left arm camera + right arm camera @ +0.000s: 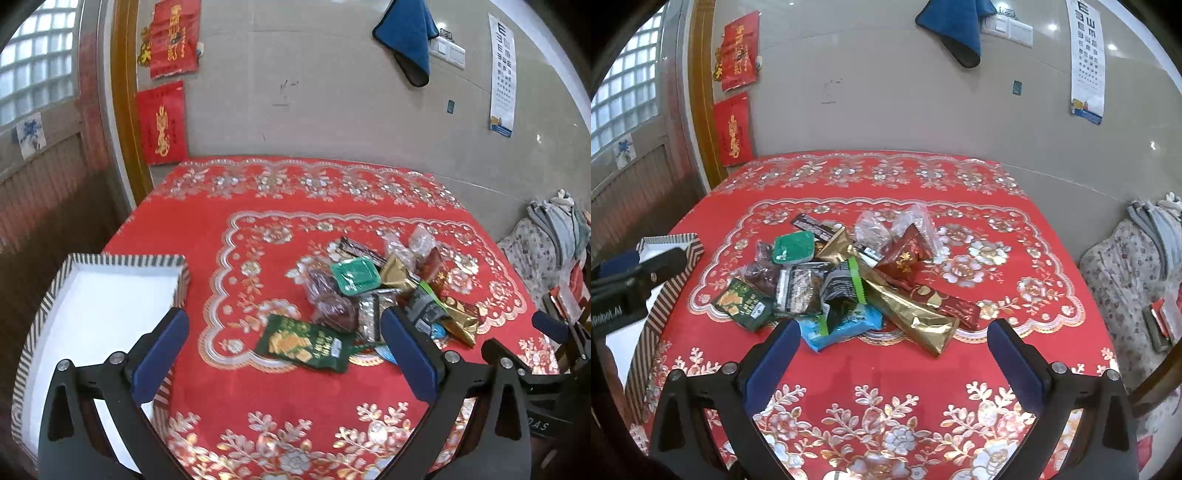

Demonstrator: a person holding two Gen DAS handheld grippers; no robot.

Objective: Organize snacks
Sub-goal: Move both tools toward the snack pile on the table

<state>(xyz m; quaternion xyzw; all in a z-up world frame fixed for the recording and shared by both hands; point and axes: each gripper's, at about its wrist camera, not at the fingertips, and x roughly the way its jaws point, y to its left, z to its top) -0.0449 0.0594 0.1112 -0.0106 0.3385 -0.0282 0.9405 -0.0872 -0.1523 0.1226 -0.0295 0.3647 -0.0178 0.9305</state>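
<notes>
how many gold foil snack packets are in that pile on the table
2. One small gold packet sits near the pile's middle, right of the green tub. One long gold packet lies at the near right edge. Others may be buried underneath.

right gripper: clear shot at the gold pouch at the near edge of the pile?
Probably yes. The right gripper is open and empty, and the gold pouch lies on top at the pile's near edge, just beyond the fingertips, with only bare tablecloth between.
</notes>
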